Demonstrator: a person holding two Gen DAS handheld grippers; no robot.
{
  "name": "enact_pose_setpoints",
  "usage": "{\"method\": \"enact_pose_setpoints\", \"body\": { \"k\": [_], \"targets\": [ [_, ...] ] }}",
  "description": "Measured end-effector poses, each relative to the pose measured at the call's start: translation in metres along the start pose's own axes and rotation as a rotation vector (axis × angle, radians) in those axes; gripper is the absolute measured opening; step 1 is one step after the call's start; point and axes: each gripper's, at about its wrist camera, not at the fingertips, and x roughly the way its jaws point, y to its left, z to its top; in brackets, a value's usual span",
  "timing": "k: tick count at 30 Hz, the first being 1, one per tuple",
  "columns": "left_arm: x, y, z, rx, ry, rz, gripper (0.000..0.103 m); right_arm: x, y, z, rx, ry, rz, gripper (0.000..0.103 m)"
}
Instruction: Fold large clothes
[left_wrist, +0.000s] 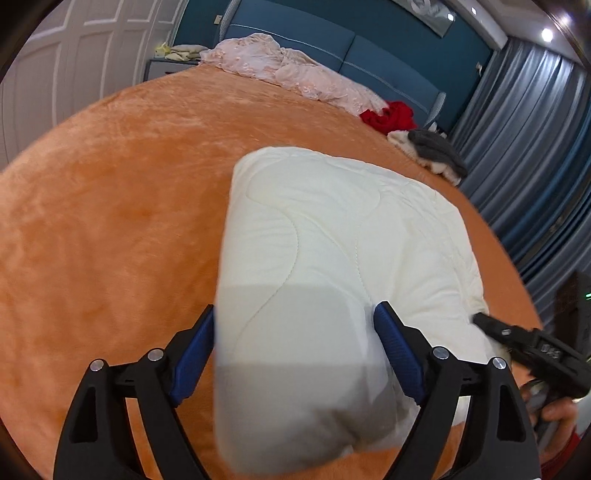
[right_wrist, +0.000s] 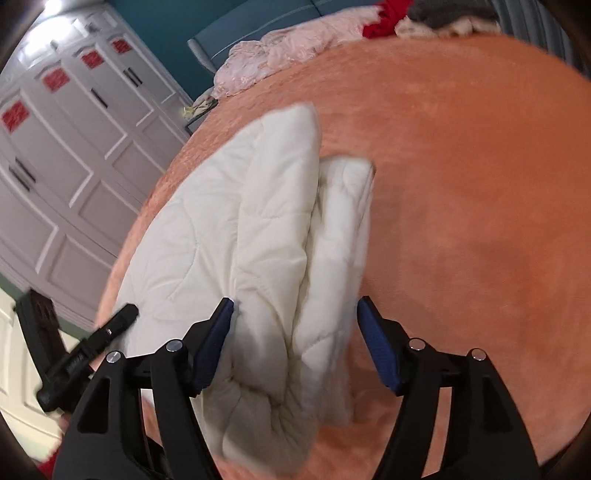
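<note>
Left wrist view shows your left gripper (left_wrist: 293, 354) with jaws apart around the folded white quilted comforter (left_wrist: 332, 236) on the orange plush bed (left_wrist: 110, 221), pads not pressing. Only the right wrist view shows its stacked layers, your right gripper (right_wrist: 295, 343) likewise spread, gripping nothing.

Both grippers (left_wrist: 295, 347) (right_wrist: 295, 341) seemingly spread apart.

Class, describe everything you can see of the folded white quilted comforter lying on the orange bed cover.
The white quilted comforter looks soft and padded, stitched in wavy lines. It is folded into a thick, layered bundle, the layers showing at its end in the right wrist view. It lies on the orange plush bed cover. Its near end sits between the open blue pads of the left gripper; the right gripper straddles another part, its right pad clear of the fabric.
</note>
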Motion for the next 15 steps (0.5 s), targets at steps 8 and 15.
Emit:
{"method": "enact_pose_setpoints", "body": {
  "k": [8,15],
  "targets": [
    [-0.045,-0.029,0.03,0.067,-0.049,0.181,0.082,-0.052,0.037,0.013,-0.199,-0.055,-0.198,0.046],
    [-0.015,-0.076,0.071,0.154,-0.039,0.287,0.069,-0.022,0.081,0.043,-0.212,-0.039,-0.2,0.006]
  ]
}}
